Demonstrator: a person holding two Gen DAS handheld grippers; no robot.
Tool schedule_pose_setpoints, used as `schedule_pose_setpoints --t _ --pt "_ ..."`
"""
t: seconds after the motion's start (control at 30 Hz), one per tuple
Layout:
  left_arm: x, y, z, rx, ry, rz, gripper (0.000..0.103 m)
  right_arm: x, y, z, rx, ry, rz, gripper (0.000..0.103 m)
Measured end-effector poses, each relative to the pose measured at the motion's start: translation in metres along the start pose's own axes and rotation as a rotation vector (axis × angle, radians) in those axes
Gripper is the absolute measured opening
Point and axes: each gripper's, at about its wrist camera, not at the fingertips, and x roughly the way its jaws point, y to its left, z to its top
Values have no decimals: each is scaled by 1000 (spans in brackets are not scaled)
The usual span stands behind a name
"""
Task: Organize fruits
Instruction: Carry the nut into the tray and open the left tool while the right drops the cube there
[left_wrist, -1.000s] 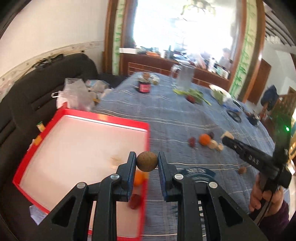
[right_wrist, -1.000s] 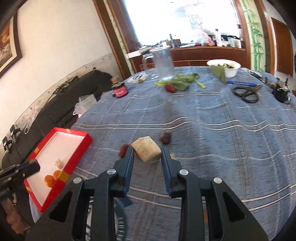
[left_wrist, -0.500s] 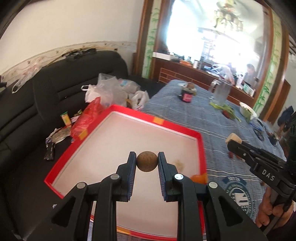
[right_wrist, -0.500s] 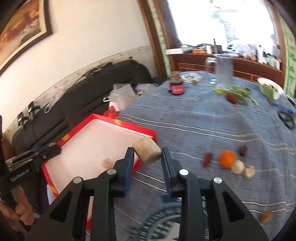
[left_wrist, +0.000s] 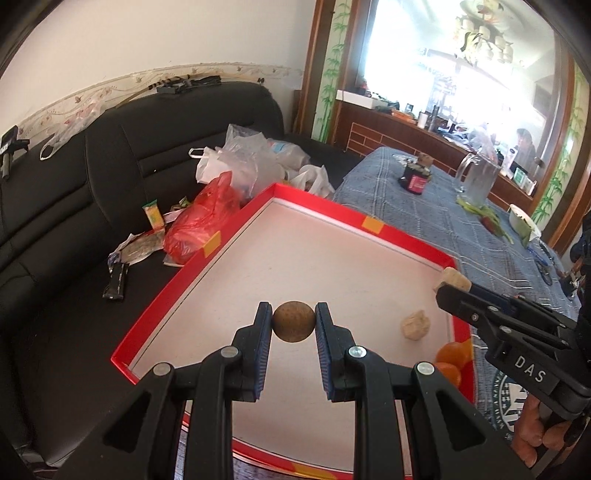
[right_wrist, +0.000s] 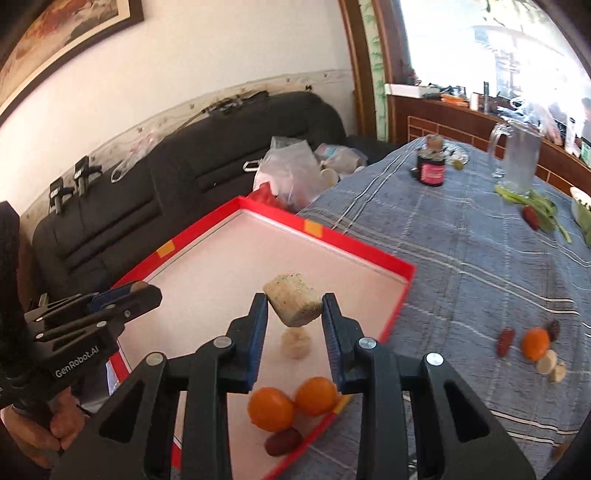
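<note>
My left gripper is shut on a round brown fruit and hovers over the white floor of the red tray. My right gripper is shut on a pale cut chunk above the same red tray. In the tray lie two oranges, a dark red date and a pale lump. In the left wrist view the right gripper enters from the right with its chunk. The left gripper shows at the left of the right wrist view.
On the blue checked cloth lie an orange, dates and pale pieces, a dark jar, a glass jug, greens and a bowl. A black sofa with plastic bags stands beside the tray.
Both grippers have swung left from the tabletop to over the red tray, each keeping its fruit. The right one has come in over the tray's near corner.
</note>
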Motion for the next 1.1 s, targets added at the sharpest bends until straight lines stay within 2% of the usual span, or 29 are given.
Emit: schedule_pose_setpoints --t 0.4,0.7,0.83,0.9,1.1 --pt "19 3 -3 14 59 22 22 41 -2 -7 41 100 4 32" --pt "27 5 -7 13 92 46 22 45 -4 -7 26 103 4 32" --pt "28 3 -8 12 96 52 23 56 -10 -11 43 161 -8 32" --pt "28 3 -8 15 98 57 23 57 -14 -14 58 155 -5 32" --pt "25 0 -7 10 102 62 40 46 -18 -12 71 130 46 32"
